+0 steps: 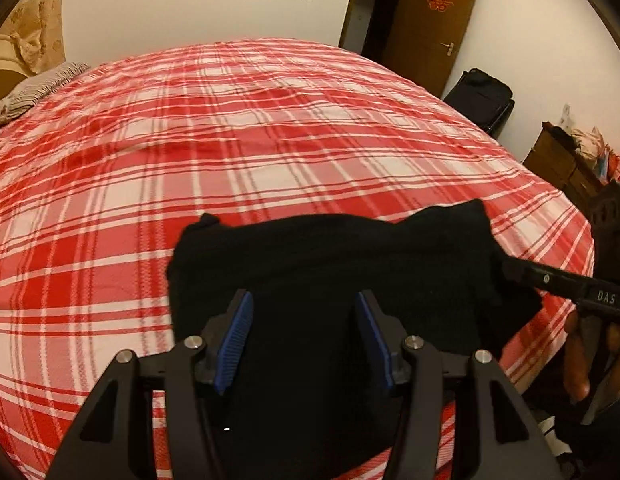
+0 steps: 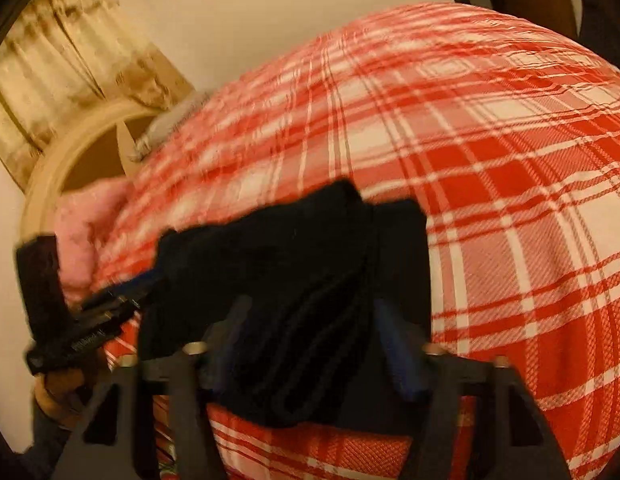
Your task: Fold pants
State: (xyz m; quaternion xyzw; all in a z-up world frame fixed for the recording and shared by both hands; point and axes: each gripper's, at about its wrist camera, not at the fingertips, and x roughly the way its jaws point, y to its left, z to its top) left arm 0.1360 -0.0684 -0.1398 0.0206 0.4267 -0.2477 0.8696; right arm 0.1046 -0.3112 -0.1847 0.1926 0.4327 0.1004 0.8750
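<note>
Right now the black pants (image 1: 330,264) lie in a folded heap at the near edge of the bed, on the red and white checked sheet (image 1: 229,140). The left gripper (image 1: 303,340) has its blue pads wide apart over the cloth, not pinching it. The right gripper (image 2: 310,344) has thick folds bunched between its fingers, but blur hides whether they squeeze.
</note>
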